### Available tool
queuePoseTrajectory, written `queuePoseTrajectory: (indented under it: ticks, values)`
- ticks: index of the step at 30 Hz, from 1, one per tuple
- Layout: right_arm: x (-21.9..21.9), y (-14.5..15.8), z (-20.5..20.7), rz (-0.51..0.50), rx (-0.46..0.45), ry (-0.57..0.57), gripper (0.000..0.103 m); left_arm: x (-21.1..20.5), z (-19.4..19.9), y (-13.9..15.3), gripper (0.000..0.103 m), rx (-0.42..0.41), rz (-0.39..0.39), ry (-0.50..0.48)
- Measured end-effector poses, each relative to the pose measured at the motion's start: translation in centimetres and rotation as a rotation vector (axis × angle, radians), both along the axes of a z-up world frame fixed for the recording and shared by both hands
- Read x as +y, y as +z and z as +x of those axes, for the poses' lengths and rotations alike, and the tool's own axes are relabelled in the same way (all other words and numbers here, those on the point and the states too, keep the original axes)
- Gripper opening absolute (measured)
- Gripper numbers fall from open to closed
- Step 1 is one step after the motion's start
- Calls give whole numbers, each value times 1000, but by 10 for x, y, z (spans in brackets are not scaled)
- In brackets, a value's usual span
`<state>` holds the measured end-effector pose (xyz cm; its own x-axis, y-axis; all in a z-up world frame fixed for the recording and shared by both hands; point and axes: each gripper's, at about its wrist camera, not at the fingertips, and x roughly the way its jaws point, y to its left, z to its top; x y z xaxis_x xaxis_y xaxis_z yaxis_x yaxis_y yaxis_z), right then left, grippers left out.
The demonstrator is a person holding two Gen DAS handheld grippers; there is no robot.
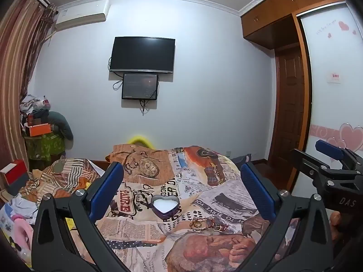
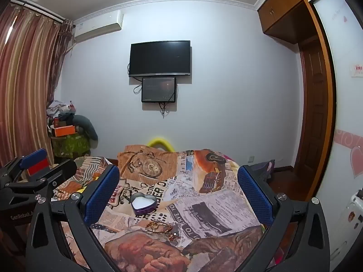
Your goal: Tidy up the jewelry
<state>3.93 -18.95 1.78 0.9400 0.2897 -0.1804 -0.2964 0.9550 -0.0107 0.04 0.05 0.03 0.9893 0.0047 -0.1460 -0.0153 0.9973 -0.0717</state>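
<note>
A purple heart-shaped box point(image 1: 165, 205) with a white lining sits open on the newspaper-print bedspread point(image 1: 222, 195); it also shows in the right wrist view point(image 2: 143, 203). A small heap of gold jewelry point(image 1: 207, 224), bangles and rings, lies just in front of the box, and shows in the right wrist view point(image 2: 162, 229) too. My left gripper point(image 1: 181, 192) is open and empty above the bed, behind the box. My right gripper point(image 2: 179, 192) is open and empty at the same height, to the right of the left one.
The bed's left side holds a striped crumpled cloth point(image 1: 63, 176) and a red box point(image 1: 15, 172). A wall TV point(image 1: 142, 54) hangs ahead. A wardrobe and door point(image 1: 292, 113) stand at the right. Piled boxes and clothes point(image 1: 43, 131) fill the left corner.
</note>
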Motion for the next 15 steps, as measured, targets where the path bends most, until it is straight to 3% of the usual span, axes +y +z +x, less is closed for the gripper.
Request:
queuePoseTrajectory:
  ticks: [5,15]
  values:
    - [-1,-1,-3,9,-6,5,103,4,4,7,103,4,-23,9]
    - [-4,-1,1,8,11,4,103,-2,5,-1,103,6,3,-11]
